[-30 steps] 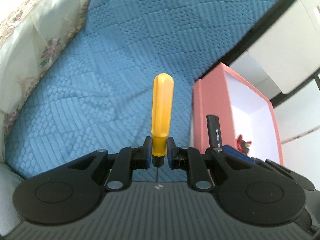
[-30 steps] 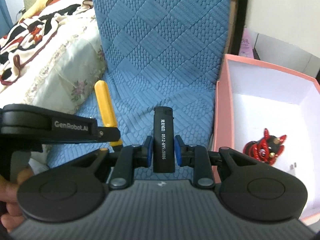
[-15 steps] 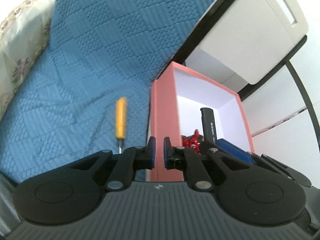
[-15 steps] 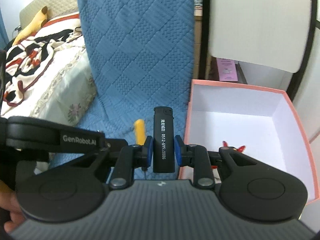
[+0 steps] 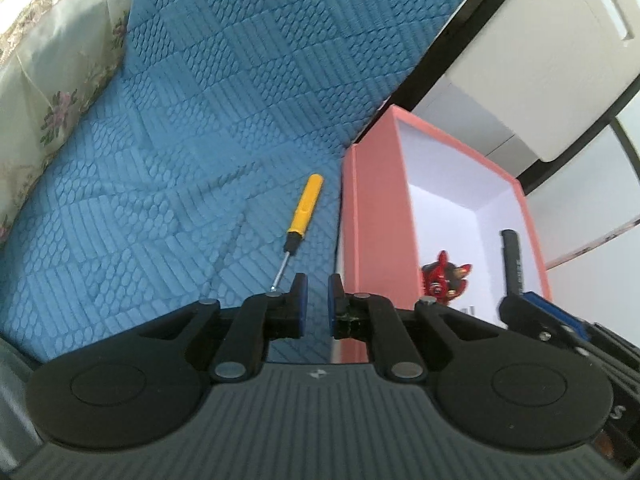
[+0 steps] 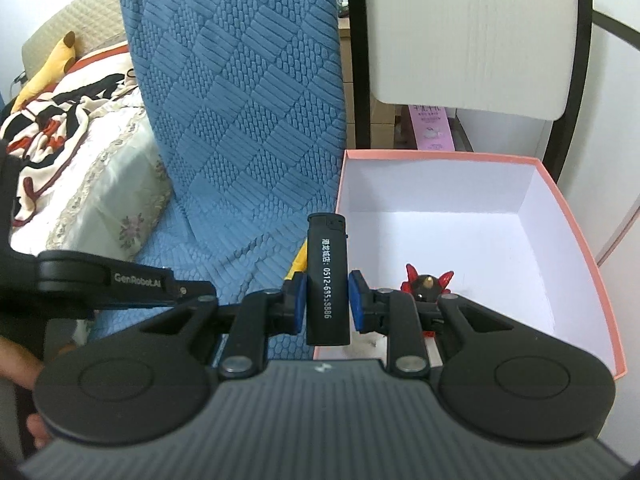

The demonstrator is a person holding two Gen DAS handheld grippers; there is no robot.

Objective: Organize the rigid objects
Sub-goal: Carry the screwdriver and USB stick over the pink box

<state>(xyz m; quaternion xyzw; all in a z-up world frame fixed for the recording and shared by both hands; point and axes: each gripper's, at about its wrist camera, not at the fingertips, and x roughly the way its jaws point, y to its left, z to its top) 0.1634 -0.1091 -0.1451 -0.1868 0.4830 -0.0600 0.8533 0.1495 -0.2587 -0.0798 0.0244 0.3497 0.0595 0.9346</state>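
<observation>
A yellow-handled screwdriver (image 5: 301,219) lies on the blue quilted mat (image 5: 192,152), just left of the pink box (image 5: 374,216). My left gripper (image 5: 314,300) hangs above the mat near the screwdriver's tip, jaws a narrow gap apart and empty. My right gripper (image 6: 327,300) is shut on a black lighter (image 6: 327,280), held upright over the box's near left corner (image 6: 340,208). A red and black figurine (image 6: 426,282) lies in the box; it also shows in the left wrist view (image 5: 446,278). The lighter shows there too (image 5: 513,262).
A cream floral bedspread (image 5: 44,92) lies left of the mat, with a patterned blanket (image 6: 60,120) and yellow plush (image 6: 52,68) behind. A white cabinet (image 6: 472,28) with black frame stands behind the box.
My left gripper let go of the screwdriver, which now lies on the mat, and pulled back and up. My right gripper carried the lighter rightward to the box's edge.
</observation>
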